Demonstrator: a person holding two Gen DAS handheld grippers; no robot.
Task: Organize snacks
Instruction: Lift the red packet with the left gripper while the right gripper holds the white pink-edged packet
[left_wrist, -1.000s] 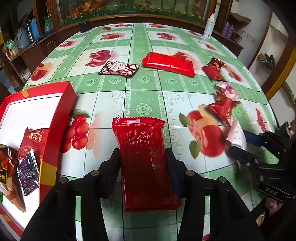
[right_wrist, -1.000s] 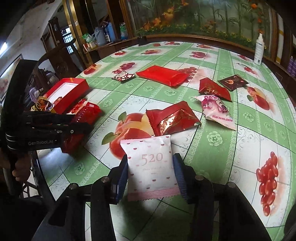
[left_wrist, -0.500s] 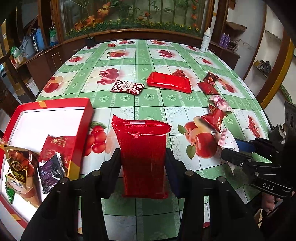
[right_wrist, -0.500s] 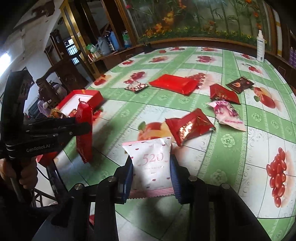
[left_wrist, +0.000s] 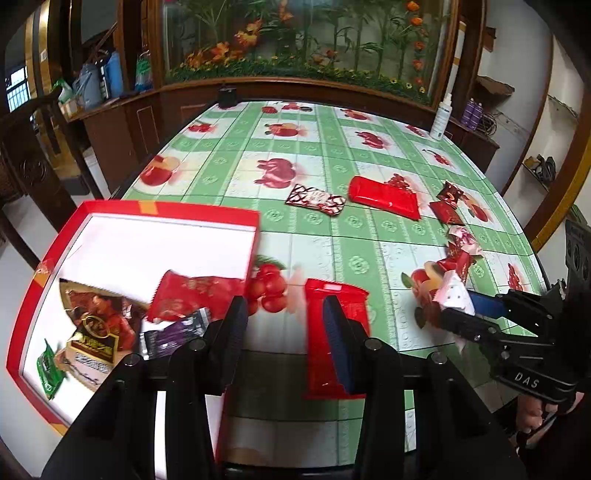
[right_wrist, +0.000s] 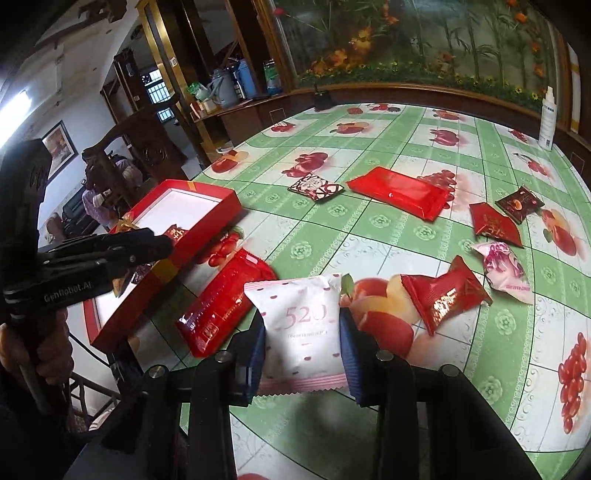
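Right up close in the right wrist view, the right gripper (right_wrist: 303, 341) was clamped on a white pink-dotted "520" packet (right_wrist: 301, 325), held a bit above the table (right_wrist: 406, 424). Just left of it, a long red packet (right_wrist: 225, 301) lay flat on the cloth next to the red box (right_wrist: 162, 271). The left gripper (left_wrist: 282, 338) was spread wide with nothing between its fingers, the red packet sitting by its right finger. The box held a few snacks already: a red pouch (left_wrist: 195, 295), a purple one (left_wrist: 171, 334) and a green one (left_wrist: 50, 367). Further out, a shiny red pouch (right_wrist: 443, 295) and a pink wrapper (right_wrist: 504, 266) crowded the right side. Farther still lay another long red pack (right_wrist: 400, 192), a patterned one (right_wrist: 316, 186) and two small dark red ones (right_wrist: 495, 223). Way back at the far right edge stood a white spray bottle (right_wrist: 546, 118).
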